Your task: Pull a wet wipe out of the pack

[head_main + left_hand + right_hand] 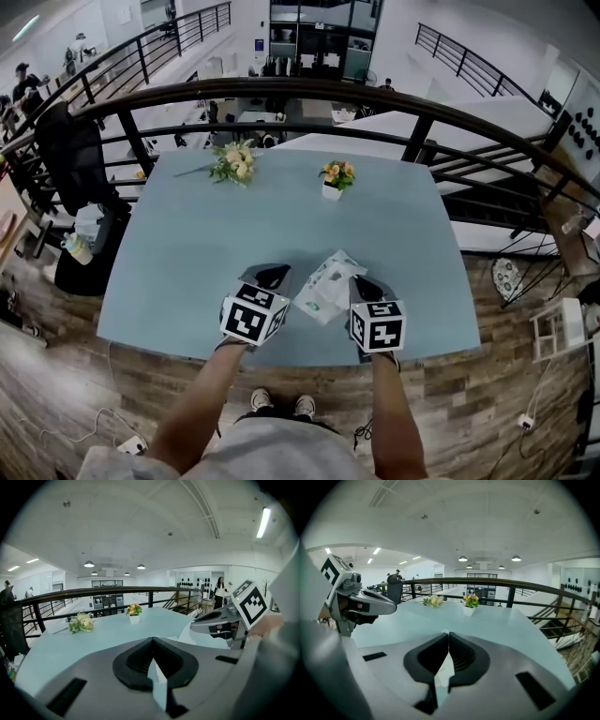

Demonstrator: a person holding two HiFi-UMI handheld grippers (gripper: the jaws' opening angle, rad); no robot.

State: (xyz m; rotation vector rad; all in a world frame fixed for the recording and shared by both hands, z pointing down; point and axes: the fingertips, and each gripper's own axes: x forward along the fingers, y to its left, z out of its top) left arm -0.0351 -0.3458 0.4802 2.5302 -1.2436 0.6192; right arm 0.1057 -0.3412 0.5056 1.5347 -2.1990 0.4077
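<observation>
The wet wipe pack [317, 296], white with a green label, lies on the pale blue table [187, 244] near its front edge, between my two grippers. A white wet wipe [341, 262] rises from the pack's far end. My right gripper [364, 281] is at the pack's right side and is shut on that wipe. In the right gripper view a white strip of wipe [445, 668] shows between the closed jaws of the right gripper [447, 633]. My left gripper [275, 274] sits just left of the pack, jaws together. Only a pale sliver shows between the left gripper's [152, 640] jaws.
A flower bunch [234, 162] lies at the table's far left. A small white pot of orange flowers [337, 178] stands at the far middle. A dark railing [309, 92] runs behind the table. A black chair [70, 150] stands at the left.
</observation>
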